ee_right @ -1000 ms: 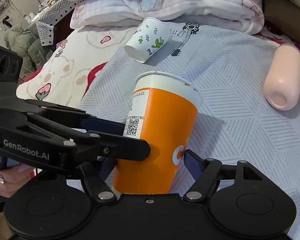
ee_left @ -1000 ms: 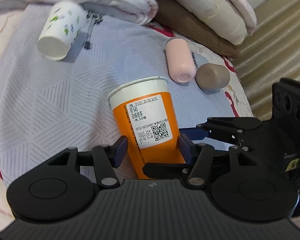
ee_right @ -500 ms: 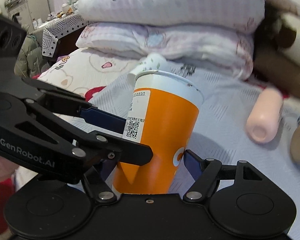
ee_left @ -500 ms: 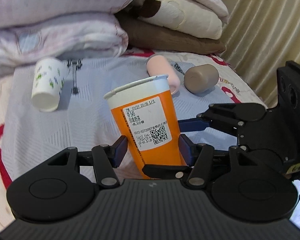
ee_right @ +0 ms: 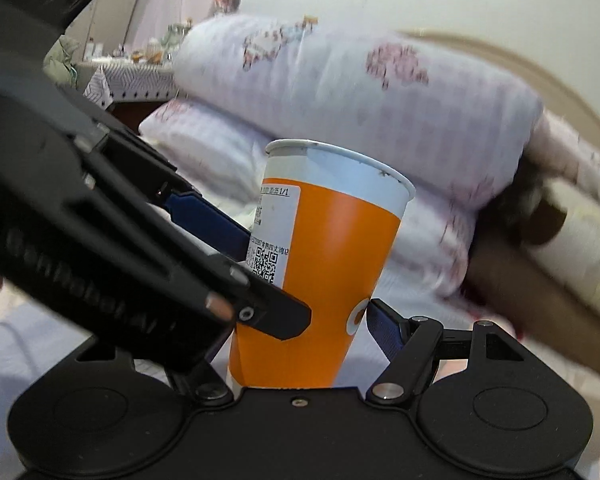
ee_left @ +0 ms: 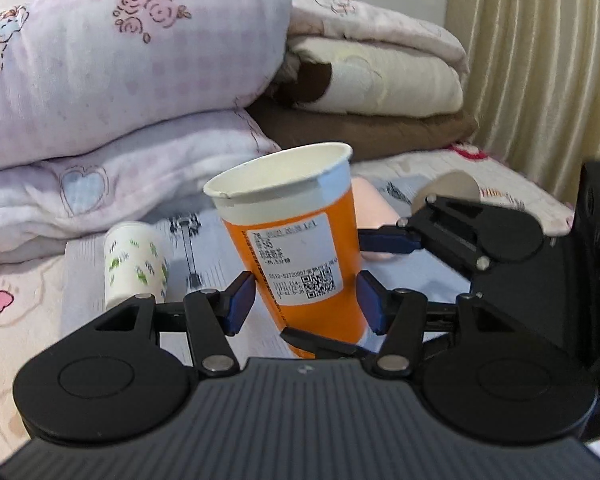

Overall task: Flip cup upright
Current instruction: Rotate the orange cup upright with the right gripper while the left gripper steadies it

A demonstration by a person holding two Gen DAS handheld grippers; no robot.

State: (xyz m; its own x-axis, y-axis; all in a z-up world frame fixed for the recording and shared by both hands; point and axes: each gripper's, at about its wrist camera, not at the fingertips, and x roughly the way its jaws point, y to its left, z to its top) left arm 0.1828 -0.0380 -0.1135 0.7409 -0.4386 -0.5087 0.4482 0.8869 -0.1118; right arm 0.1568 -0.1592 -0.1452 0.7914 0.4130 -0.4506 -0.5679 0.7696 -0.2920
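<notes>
Two tools bracketed the orange cup [ee_left: 300, 248], rim up and slightly tilted above the bed [ee_left: 84, 264]. Our left tool [ee_left: 306, 300] looked closed on its lower body; our right tool [ee_right: 320, 316] likewise. We judged the flip nearly done, with setting down left.

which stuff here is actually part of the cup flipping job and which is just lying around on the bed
Part of the job:
- orange cup, rim up, slightly tilted
- left hand-held gripper, fingers either side of the cup
- right hand-held gripper, also around the cup

Just lying about:
- white leaf-print cup, on its side
- pink bottle
- tan cup
- folded quilts
</notes>
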